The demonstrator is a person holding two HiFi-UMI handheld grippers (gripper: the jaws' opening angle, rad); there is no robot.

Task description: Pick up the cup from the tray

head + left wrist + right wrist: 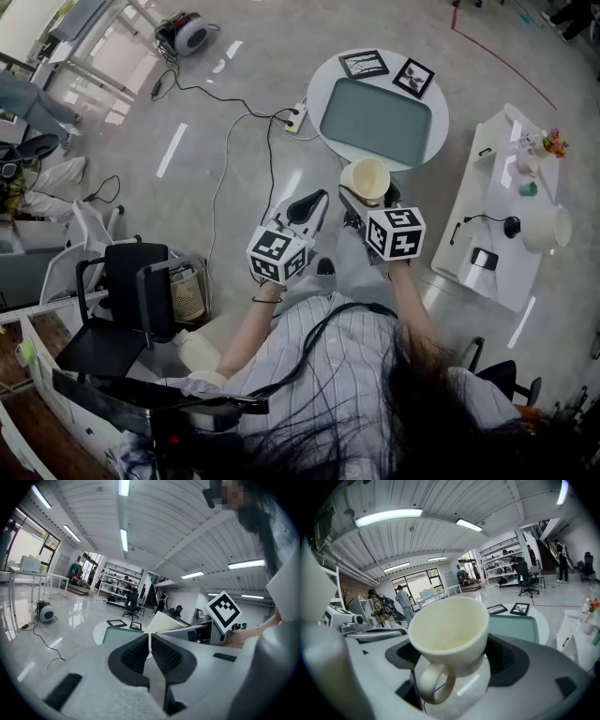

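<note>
My right gripper (364,190) is shut on a cream cup (366,178), held in the air just off the near edge of the round white table (323,89). In the right gripper view the cup (450,634) sits between the two dark pads (508,660), mouth up and tilted, handle towards the camera. The grey-green tray (376,121) on the table lies bare, beyond the cup. My left gripper (312,204) hangs to the left of the cup, its jaws closed together with nothing between them, as the left gripper view (150,654) shows. The cup (161,621) shows there behind the jaws.
Two framed pictures (364,64) (413,77) lie at the table's far edge. A white side table (511,202) with small items stands to the right. A power strip (296,118) and cables trail on the floor at left. A black chair (112,309) stands at lower left.
</note>
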